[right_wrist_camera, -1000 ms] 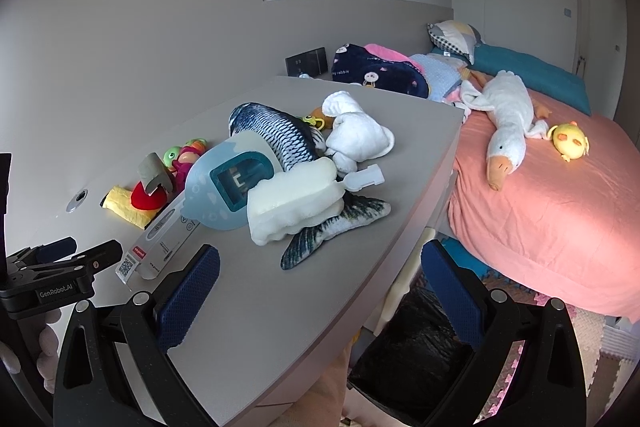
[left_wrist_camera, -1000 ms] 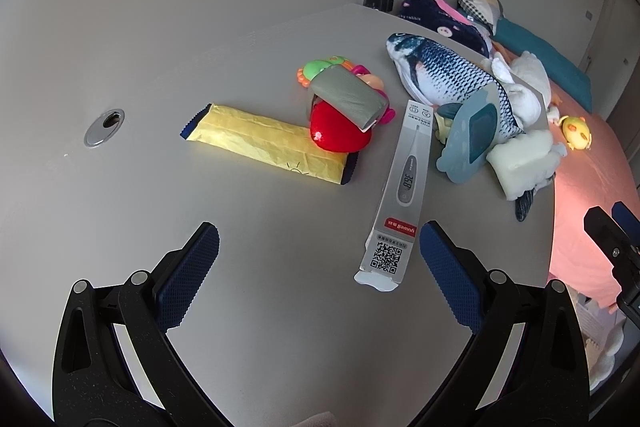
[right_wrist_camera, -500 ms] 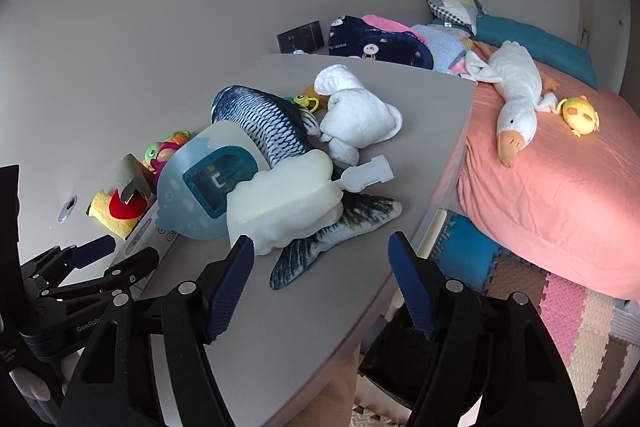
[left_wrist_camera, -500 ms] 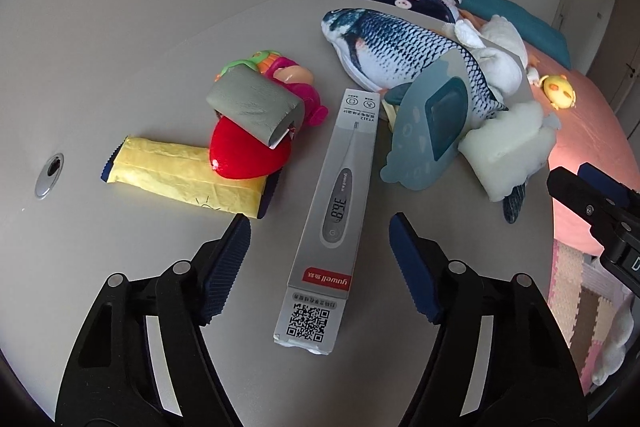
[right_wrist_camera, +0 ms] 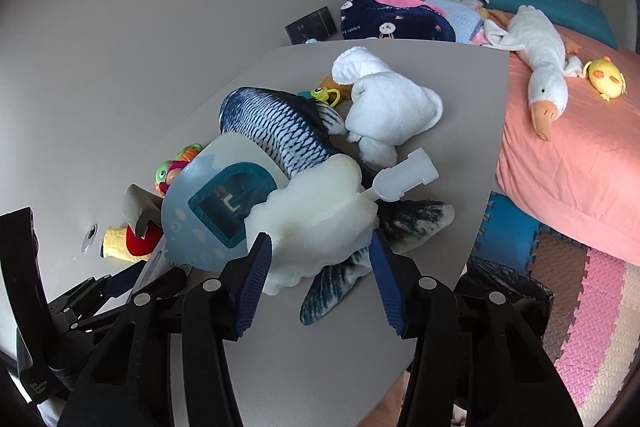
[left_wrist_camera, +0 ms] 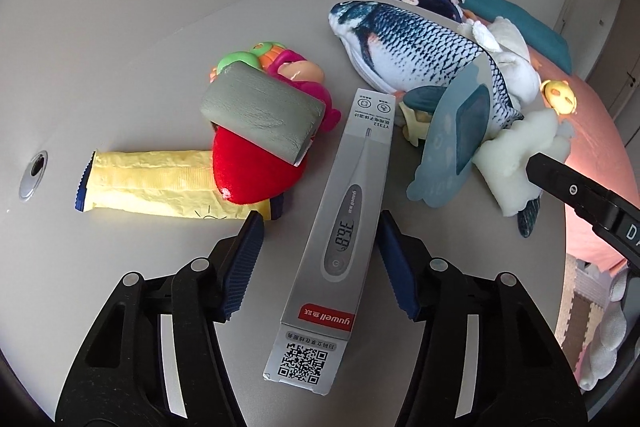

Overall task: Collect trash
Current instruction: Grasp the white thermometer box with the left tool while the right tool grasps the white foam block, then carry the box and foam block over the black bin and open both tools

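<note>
A long grey thermometer box [left_wrist_camera: 340,227] lies on the grey table [left_wrist_camera: 120,67] between the fingers of my left gripper [left_wrist_camera: 318,239]. Its jaws are closing: the right pad is at the box's edge and the left pad stands clear of it. A yellow wrapper [left_wrist_camera: 152,183] lies to the left under a red heart plush [left_wrist_camera: 252,175]. My right gripper [right_wrist_camera: 319,255] hovers over a white cloud-shaped sponge [right_wrist_camera: 312,203] with a plastic handle. Its jaws are closing with the sponge's near edge between the tips, and no press shows.
A fish plush [right_wrist_camera: 280,123], a blue blister card [right_wrist_camera: 220,203], a white plush [right_wrist_camera: 388,107], a grey pouch [left_wrist_camera: 260,111] and baby toys [left_wrist_camera: 280,63] crowd the table. A black bin bag [right_wrist_camera: 508,283] sits below its right edge. A pink bed [right_wrist_camera: 580,167] and foam mats [right_wrist_camera: 592,307] lie beyond.
Both grippers moved forward and down while their jaws narrowed. The left now straddles the thermometer box; the right has come up to the sponge.
</note>
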Available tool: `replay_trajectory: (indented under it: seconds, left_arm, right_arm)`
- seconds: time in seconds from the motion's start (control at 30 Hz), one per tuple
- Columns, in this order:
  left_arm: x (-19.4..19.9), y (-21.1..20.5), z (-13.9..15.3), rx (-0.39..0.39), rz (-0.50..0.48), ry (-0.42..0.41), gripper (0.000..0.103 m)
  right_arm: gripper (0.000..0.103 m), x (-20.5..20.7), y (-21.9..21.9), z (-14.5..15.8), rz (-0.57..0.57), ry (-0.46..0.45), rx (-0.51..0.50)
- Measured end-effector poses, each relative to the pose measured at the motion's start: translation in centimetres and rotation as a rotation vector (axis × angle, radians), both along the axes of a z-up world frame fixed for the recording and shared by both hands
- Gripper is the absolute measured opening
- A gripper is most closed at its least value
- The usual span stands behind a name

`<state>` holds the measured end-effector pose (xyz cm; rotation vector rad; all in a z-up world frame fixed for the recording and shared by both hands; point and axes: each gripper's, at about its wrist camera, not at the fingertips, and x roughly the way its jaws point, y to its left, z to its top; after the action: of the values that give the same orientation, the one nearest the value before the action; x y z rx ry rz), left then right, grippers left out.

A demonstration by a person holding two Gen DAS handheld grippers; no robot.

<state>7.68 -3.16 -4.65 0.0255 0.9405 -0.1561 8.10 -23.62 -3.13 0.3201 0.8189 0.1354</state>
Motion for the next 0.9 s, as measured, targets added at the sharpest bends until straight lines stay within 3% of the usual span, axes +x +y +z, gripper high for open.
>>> replay_trajectory:
  seconds: [0.13, 0.2, 0.23, 0.27, 0.37, 0.6, 0.9]
  left_arm:
    - [-0.1, -0.4, 0.1, 0.017, -0.012, -0.002, 0.046]
    - [-0.1, -0.5, 0.1, 0.014, -0.021, -0.001, 0.037]
    - [-0.1, -0.4, 0.1, 0.004, -0.026, 0.0, 0.035]
    - [-0.1, -0.4, 0.2, -0.007, -0.03, 0.002, 0.028]
    - [-0.2, -0.2, 0.4, -0.054, -0.026, -0.003, 0.027]
    - [-1.8, 0.3, 3.3, -0.111, -0.039, -0.136, 0.027]
    - [-4.6, 0.0, 5.7, -0.14, -0.044, -0.182, 0.027]
  right_arm:
    - [0.033, 0.3, -0.2, 0.0, -0.008, -0.007, 0.029]
    - [0.021, 0.2, -0.1, 0.0, -0.006, -0.018, 0.046]
    - [0.01, 0.1, -0.1, 0.1, -0.002, -0.028, 0.054]
    - [0.008, 0.0, -0.1, 0.2, 0.005, -0.038, 0.062]
    - [0.006, -0.6, 0.2, 1.1, 0.013, -0.094, 0.029]
    - [0.006, -2.6, 0.2, 3.9, 0.015, -0.198, -0.02]
    - [0.006, -5.4, -2.3, 5.9, -0.038, -0.233, -0.023]
